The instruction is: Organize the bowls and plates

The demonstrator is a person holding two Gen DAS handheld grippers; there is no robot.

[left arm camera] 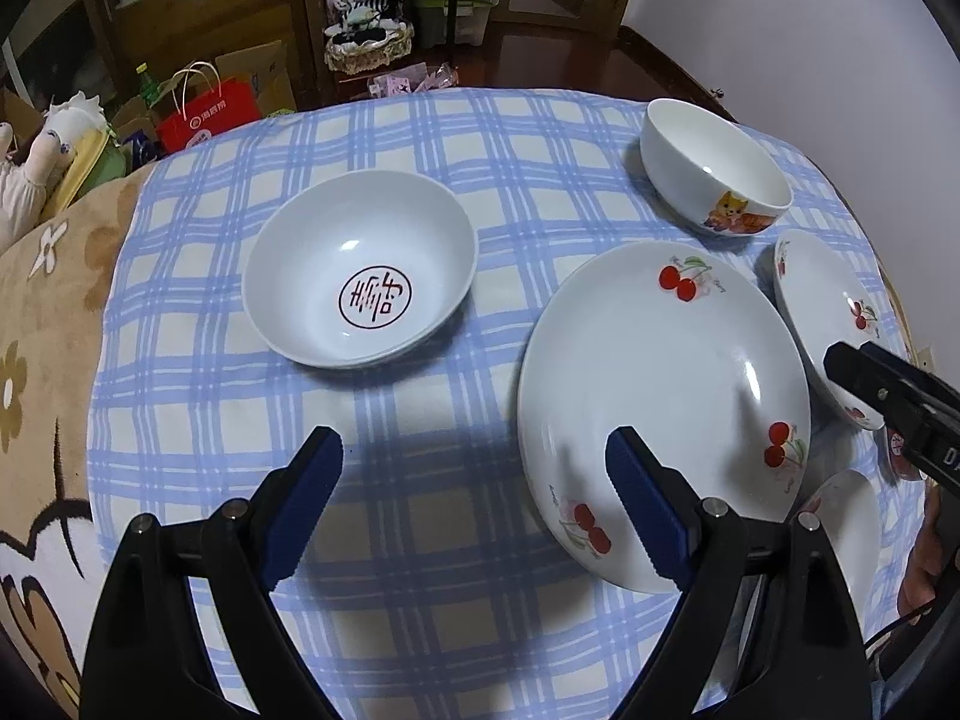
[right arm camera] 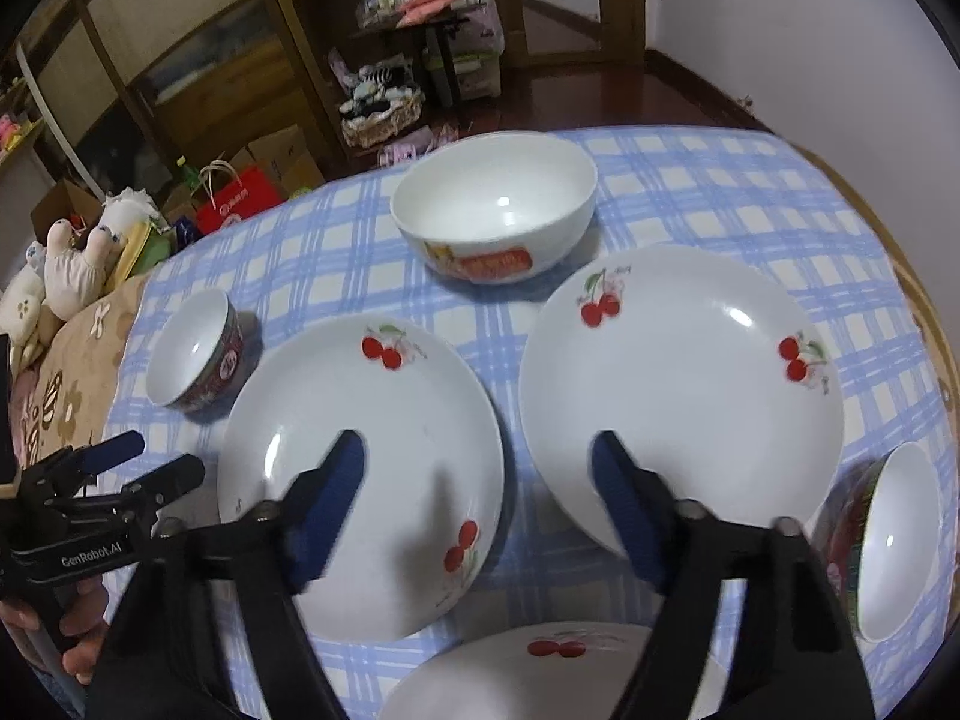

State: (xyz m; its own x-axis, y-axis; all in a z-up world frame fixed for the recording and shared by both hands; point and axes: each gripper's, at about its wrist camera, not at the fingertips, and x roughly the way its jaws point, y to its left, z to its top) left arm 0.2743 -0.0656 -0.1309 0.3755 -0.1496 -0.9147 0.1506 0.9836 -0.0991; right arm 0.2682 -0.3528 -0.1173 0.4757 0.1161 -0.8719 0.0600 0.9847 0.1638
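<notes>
My left gripper (left arm camera: 474, 438) hangs open over the blue checked cloth (left arm camera: 420, 120), with nothing between its blue pads. Its right finger (left arm camera: 636, 480) overlaps the left rim of a cherry-print plate (left arm camera: 660, 372). A white bowl with a red emblem (left arm camera: 360, 270) stands beyond it to the left. My right gripper (right arm camera: 479, 438) is open above the gap between two cherry plates, the left plate (right arm camera: 384, 480) and the right plate (right arm camera: 690, 384). The pads press on nothing. A cartoon-print bowl (right arm camera: 498, 210) sits behind them.
A third cherry plate (right arm camera: 540, 672) lies at the near edge. Small red-patterned bowls stand at the left (right arm camera: 192, 354) and at the right (right arm camera: 894, 540). The left gripper (right arm camera: 165, 459) shows beside the left plate. Beyond the cloth are shelves, boxes and a red bag (left arm camera: 207, 114).
</notes>
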